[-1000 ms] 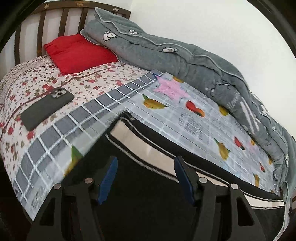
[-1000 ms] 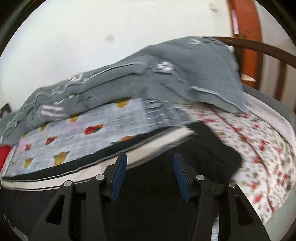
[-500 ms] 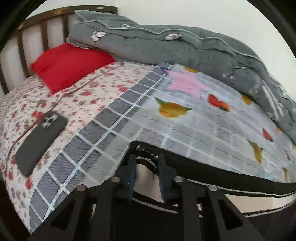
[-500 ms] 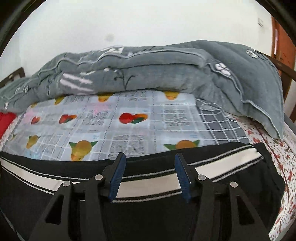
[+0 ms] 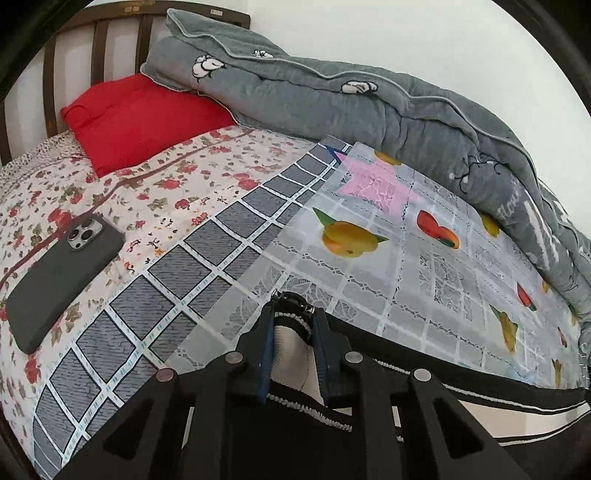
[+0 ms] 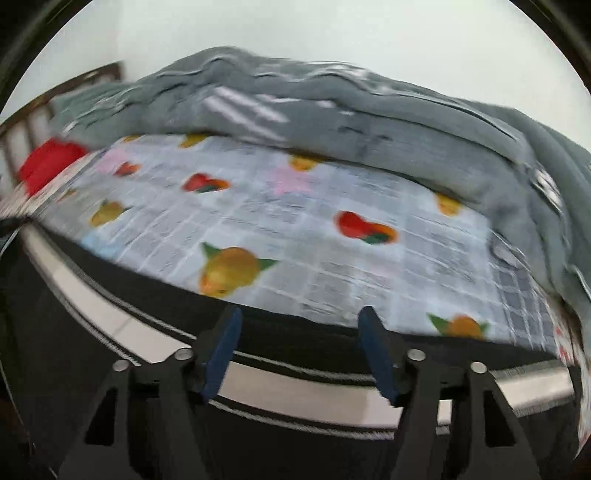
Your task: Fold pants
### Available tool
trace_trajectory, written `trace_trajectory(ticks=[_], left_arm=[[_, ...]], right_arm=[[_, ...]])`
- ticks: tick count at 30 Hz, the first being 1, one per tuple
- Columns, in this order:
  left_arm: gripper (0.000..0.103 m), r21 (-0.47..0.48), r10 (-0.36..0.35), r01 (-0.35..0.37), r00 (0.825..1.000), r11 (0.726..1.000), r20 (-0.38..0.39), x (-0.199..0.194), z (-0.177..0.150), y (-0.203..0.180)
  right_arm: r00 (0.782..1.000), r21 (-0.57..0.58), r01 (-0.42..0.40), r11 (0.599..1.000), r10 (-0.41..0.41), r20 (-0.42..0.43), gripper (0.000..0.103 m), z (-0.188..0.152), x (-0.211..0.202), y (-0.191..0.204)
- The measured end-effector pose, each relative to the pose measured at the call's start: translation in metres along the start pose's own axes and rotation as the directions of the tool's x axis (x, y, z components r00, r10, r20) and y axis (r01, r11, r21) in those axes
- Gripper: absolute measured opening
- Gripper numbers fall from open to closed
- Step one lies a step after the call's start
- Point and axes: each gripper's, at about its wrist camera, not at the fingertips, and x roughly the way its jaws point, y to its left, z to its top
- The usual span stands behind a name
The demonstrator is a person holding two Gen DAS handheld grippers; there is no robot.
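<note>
While the left gripper [image 5: 293,317] is pinching a bunched corner of the pants [image 5: 291,435] between its blue pads [image 5: 266,343], its jaws are standing nearly together with the black-and-cream cloth squeezed up between them. That fold of fabric is poking out just past the fingertips and is resting on the fruit-print cloth [image 5: 424,273] spread over the bed. From this grip the pants are running off to the right along the near edge of the bed, with a cream stripe between thin white lines.

Over in the right wrist view, the right gripper [image 6: 301,325] is hanging with its jaws wide apart; they have just been opening, and nothing is pressed between them. The pants [image 6: 295,435] are lying flat directly beneath and behind its fingers [image 6: 221,347], the striped band crossing under both, while the fingertips are reaching the far black edge of the garment. This view is blurred.

Farther off, a gray quilt [image 5: 369,107] is lying heaped along the far side of the bed, a red pillow [image 5: 144,118] is sitting at the headboard [image 5: 96,33], and a phone [image 5: 62,284] is lying on the flowered sheet [image 5: 177,192] near the left edge.
</note>
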Motion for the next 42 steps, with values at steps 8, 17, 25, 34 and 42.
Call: trace_trajectory(ticks=[8,17,25,34,42], left_arm=[[0.02,0.013,-0.006,0.006,1.0,1.0,0.005,0.001,-0.001,0.0],[0.02,-0.02,-0.053,0.053,0.998,0.998,0.018,-0.001,0.0,0.006],[0.04,0.033,0.067,-0.067,0.998,0.997,0.012,0.001,-0.001,-0.007],[0.052,-0.018,0.052,-0.052,0.999,0.999,-0.002,-0.023,-0.016,-0.002],[0.054,-0.036,0.037,-0.036,0.999,0.999,0.017,-0.068,-0.047,-0.005]], right_arm=[[0.98,-0.248,-0.165,0.954,0.13,-0.151,0.015,-0.01,0.046,0.042],[0.991,-0.229,-0.13,0.965,0.13,-0.017,0.002,0.002,0.029,0.034],[0.999,-0.111,-0.032,0.993,0.03,-0.019,0.019,0.003,0.032,0.009],[0.981,0.139,0.168,0.976,-0.152,-0.12,0.038,-0.037,0.043,-0.089],[0.98,0.214,0.196,0.957,-0.183,-0.079,0.039,-0.03,0.008,-0.08]])
